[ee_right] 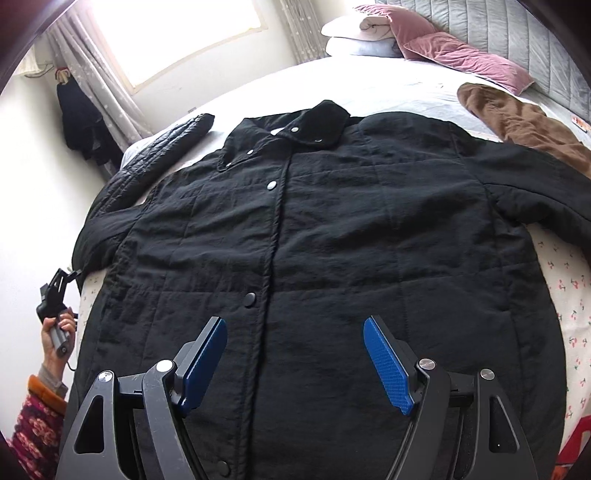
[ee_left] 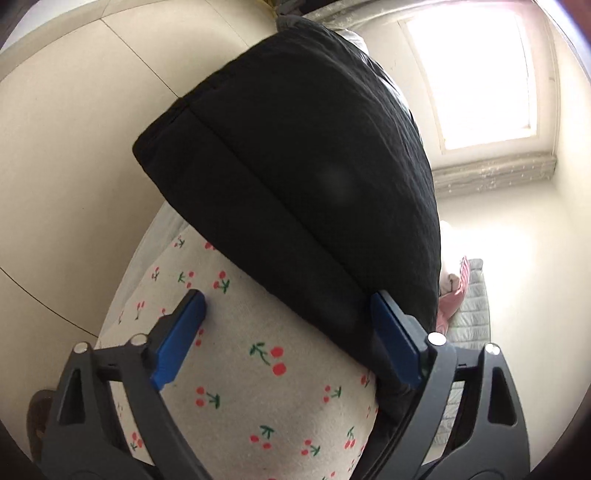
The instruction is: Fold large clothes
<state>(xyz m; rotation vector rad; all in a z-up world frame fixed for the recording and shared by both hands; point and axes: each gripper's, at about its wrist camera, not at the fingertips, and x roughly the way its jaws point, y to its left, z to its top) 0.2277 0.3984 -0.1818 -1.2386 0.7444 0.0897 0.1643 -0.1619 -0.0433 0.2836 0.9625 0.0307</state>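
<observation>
Jacket (ee_right: pixel 314 240) flat on bed (ee_right: pixel 561 295) | brown garment (ee_right: pixel 517 122) beside shoulder | pillows (ee_right: pixel 369 33) behind

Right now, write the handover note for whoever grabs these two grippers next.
Left gripper: open, low at the bed's left edge, by the black jacket's near sleeve; holding nothing.
Right gripper: open, above the jacket's lower front; holding nothing.
Jacket: spread flat, front up, snapped shut, on the cherry-print sheet; both sleeves out to the sides. Brown garment lies beyond its shoulder.
Done: laid out. Left: all folds, probably sleeves inward first.
</observation>
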